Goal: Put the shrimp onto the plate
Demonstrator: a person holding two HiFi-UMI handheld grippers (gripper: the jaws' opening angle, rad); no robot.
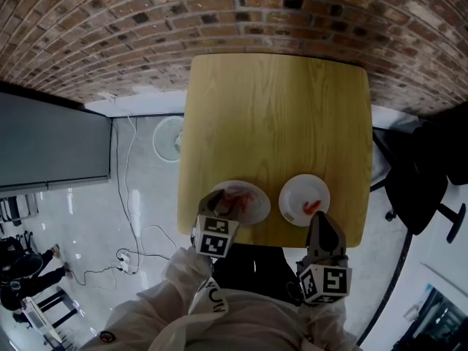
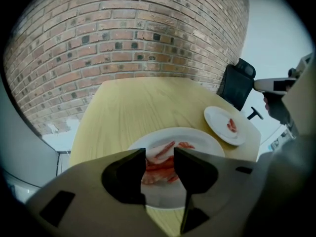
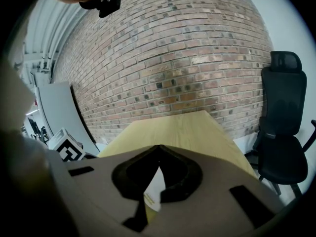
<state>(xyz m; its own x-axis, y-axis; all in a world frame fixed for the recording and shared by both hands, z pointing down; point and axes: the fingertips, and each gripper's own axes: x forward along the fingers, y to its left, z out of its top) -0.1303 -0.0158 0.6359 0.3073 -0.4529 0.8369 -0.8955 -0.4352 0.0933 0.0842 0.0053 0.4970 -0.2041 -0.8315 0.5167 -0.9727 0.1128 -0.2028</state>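
Pink, one shrimp [image 1: 311, 206] lies on the target plate [image 1: 295, 191]; the shrimp pile [image 1: 240, 199] beside that plate remains. Left gripper [image 2: 159, 155] hangs over this pile with jaws apart; right gripper [image 3: 158, 151] is closed, empty.

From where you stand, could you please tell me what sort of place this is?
Probably an office or lab-style workroom: a red-brown brick wall, a black swivel office chair beside the light wooden table, and cables trailing over the glossy white floor.
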